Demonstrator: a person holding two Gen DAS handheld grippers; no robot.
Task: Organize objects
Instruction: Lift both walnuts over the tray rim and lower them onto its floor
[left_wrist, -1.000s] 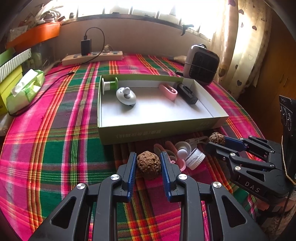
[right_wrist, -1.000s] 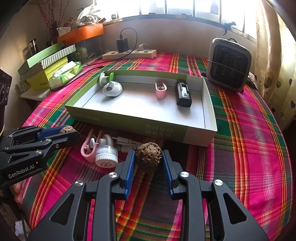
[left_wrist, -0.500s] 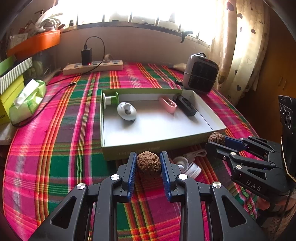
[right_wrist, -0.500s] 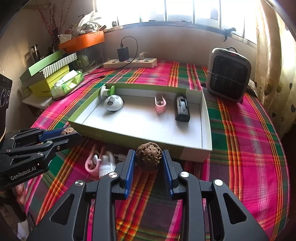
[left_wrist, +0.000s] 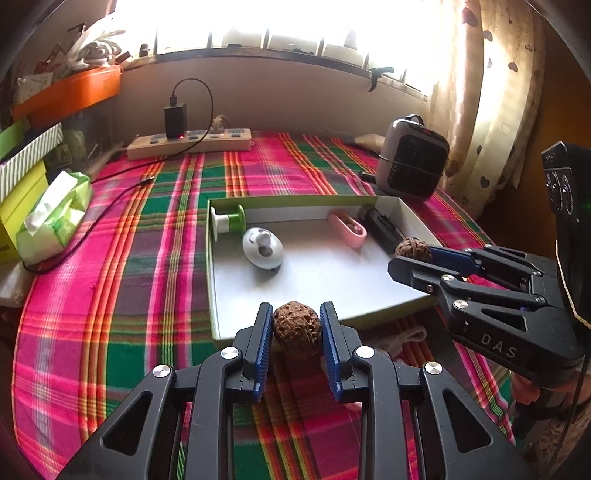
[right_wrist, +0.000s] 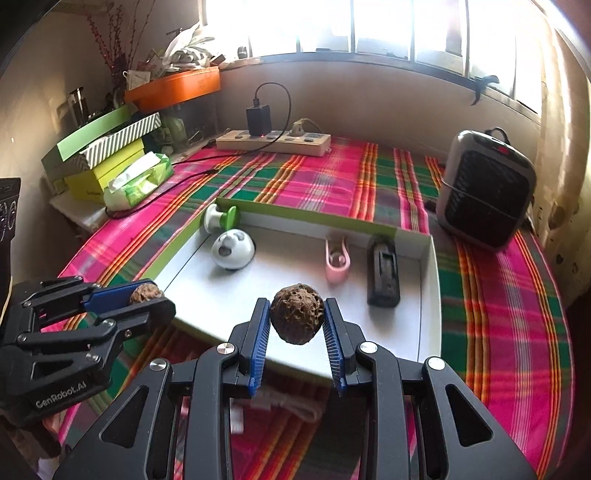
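A table (left_wrist: 92, 317) with a bright checked cloth stands under a sunny window. The left tool (left_wrist: 296, 325) is closed on a walnut (left_wrist: 296, 328), its blue pads pressing the two sides of the shell, and this nut hangs over the near edge of the shallow box (left_wrist: 369, 315). The right tool (right_wrist: 297, 319) grips a second walnut (right_wrist: 297, 317) in the same way, above the near part of the box floor. Beyond the tools, on the far side of the box, lie a white round gadget (right_wrist: 233, 248), a green and white spool (right_wrist: 218, 218), a pink clip (right_wrist: 337, 263) and a black block (right_wrist: 383, 275). I judge the walnuts to be light, hard and stiff, with a rough wrinkled shell that does not slip easily. Being round, they may roll after release, so the hold across the widest middle seems right, and they should be let go low over the box floor.
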